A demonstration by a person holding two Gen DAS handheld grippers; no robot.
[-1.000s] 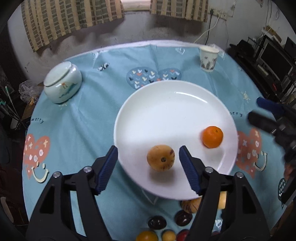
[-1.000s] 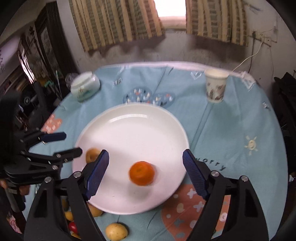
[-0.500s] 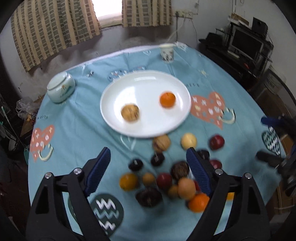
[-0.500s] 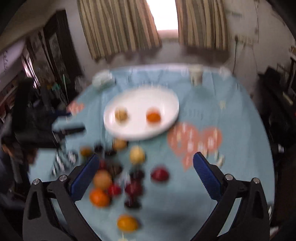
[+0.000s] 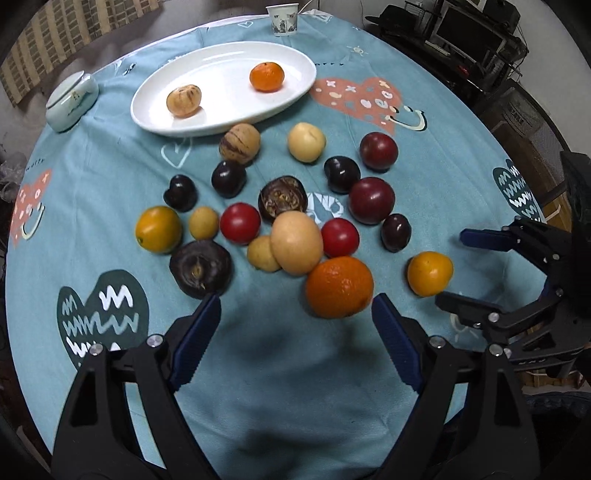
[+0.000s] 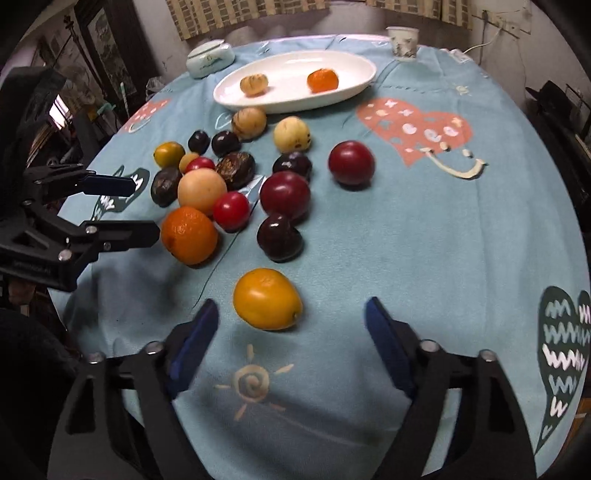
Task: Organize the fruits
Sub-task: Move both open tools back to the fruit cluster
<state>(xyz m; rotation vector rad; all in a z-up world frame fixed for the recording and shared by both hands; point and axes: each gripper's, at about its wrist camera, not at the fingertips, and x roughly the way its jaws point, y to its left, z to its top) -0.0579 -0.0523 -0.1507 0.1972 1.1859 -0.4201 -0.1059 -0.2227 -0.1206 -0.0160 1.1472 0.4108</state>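
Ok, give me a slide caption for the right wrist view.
Open right gripper hovers by a yellow-orange fruit, loose fruit beyond, two fruits on the white plate.

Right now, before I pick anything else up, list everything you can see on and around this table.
plate: one, white, far side of the table
fruit on plate: two, tan striped fruit and small orange
loose fruit: about eighteen, mixed orange, yellow, tan, red, dark purple and brown, clustered nearer than the plate
jar: one, pale green, lidded, left of the plate
paper cup: one, white, patterned, far edge
tablecloth: one, blue with hearts
left gripper: open, jaws just been opening, nothing between them, big orange just ahead
right gripper: open, jaws just been closing, yellow-orange fruit just ahead, not gripped
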